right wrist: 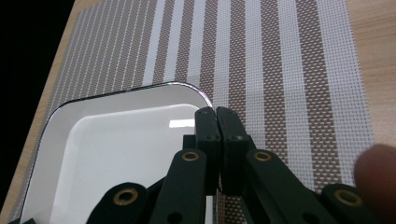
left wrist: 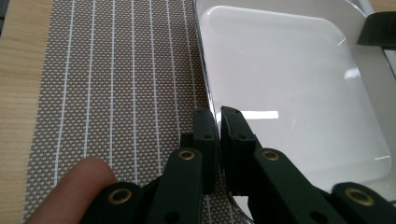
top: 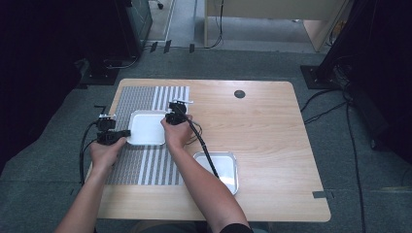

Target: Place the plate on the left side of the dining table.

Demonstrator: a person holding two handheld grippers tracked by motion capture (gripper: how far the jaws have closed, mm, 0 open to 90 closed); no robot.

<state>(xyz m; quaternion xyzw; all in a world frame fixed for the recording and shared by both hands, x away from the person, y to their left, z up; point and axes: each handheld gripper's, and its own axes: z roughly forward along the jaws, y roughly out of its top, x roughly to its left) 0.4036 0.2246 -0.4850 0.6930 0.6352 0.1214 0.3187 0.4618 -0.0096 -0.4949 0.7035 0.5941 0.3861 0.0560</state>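
Observation:
A white square tray [top: 145, 127] lies over the striped placemat [top: 145, 165] on the left half of the table. My left gripper [top: 126, 132] is shut on the tray's left rim. In the left gripper view the two jaws pinch the thin edge of the tray [left wrist: 289, 93] between their tips, left gripper [left wrist: 218, 122]. My right gripper [top: 167, 119] is shut on the opposite rim near a corner. The right gripper view shows its jaws [right wrist: 217, 116] closed over the rounded corner edge of the tray [right wrist: 121, 154]. Whether the tray rests on the mat I cannot tell.
A second white tray [top: 232, 158] sits on bare wood near the table's front, partly under the right forearm and cable. A dark round hole cover [top: 239, 93] marks the far side. The placemat [right wrist: 280, 70] extends beyond the held tray.

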